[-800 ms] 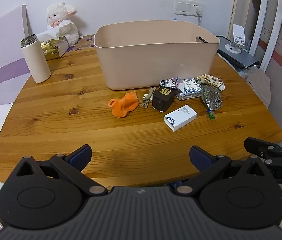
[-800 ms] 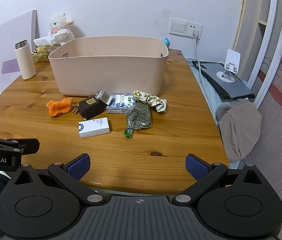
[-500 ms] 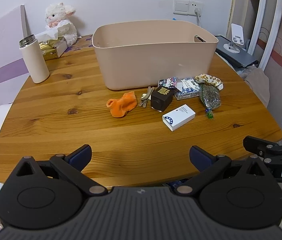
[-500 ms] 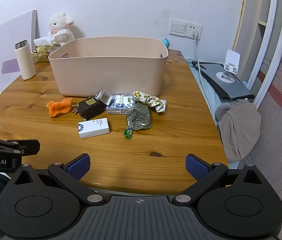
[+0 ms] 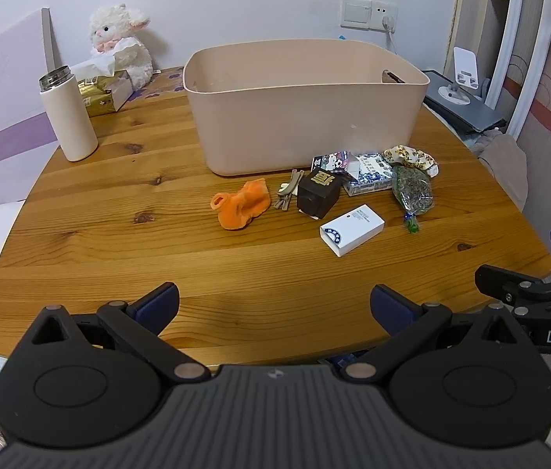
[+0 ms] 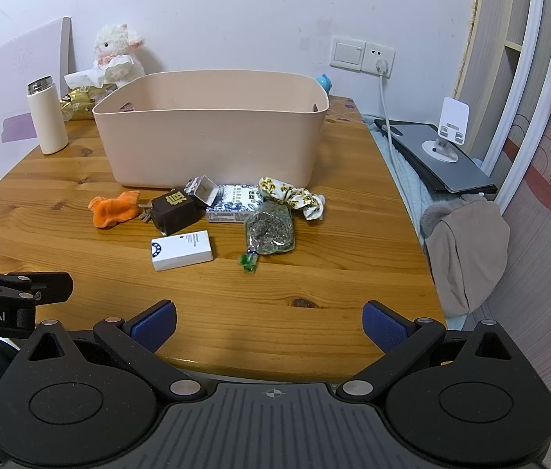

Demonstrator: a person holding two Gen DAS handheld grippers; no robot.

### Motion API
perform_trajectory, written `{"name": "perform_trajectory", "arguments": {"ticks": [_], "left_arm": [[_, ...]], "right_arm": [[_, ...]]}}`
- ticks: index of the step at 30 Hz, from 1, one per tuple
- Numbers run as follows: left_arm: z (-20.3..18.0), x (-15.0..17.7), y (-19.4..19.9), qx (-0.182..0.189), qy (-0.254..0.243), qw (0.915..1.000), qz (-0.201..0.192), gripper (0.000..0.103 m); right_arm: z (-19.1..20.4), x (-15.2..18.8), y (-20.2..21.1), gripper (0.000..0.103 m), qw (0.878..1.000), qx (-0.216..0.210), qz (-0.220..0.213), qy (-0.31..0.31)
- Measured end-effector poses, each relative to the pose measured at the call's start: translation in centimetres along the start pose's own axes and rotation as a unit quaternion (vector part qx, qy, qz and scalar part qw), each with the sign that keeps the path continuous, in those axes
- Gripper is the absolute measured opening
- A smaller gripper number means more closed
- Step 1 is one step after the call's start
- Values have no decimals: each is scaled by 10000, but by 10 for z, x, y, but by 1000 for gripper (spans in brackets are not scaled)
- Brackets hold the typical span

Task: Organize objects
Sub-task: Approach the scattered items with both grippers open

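Before beige bin (image 5: 306,117), clutter, tongs (image 5: 273,305) apart

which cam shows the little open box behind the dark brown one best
The right wrist view: the small open box shows its open mouth and hollow inside, tilted against the dark brown box. In the left wrist view the small open box shows only its printed outside, partly hidden behind that dark box.
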State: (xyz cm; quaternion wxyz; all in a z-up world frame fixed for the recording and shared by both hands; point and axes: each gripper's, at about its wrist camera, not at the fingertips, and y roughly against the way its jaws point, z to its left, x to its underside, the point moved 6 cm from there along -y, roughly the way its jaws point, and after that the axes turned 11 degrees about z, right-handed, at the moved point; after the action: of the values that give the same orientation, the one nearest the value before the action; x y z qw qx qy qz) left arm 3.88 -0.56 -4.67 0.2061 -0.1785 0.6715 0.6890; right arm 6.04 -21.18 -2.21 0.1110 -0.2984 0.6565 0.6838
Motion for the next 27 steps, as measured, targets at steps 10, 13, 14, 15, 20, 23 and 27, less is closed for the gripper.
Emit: {"name": "perform_trajectory", "arguments": {"ticks": [10, 13, 14, 15, 20, 23, 27], "left_arm": [[1, -1, -1, -30, 7, 10000, 18, 103], [1, -1, -1, -30, 8, 10000, 13, 103], [1, -1, -1, -32, 9, 10000, 13, 103], [2, -1, -2, -35, 17, 10000, 11, 103], [3, -3, -3, -85, -4, 10000, -3, 103], [3, -4, -4, -54, -1, 10000, 1, 103], [2, -3, -6, -79, -5, 10000, 19, 103]], "right_arm": [[-1, -3, -3, 103, 10000, 50, -5, 1], [-1, -4, -3, 103, 10000, 51, -16, 0], [-1, -4, -4, 103, 10000, 57, -21, -4], [-1, -5, -4, 103, 10000, 59, -25, -8], [-2, -6, -5, 103, 10000, 56, -34, -13], [-2, -6, -5, 103, 10000, 54, -32, -16], [-2, -6, -5, 103, 10000, 56, -36, -14]]}}
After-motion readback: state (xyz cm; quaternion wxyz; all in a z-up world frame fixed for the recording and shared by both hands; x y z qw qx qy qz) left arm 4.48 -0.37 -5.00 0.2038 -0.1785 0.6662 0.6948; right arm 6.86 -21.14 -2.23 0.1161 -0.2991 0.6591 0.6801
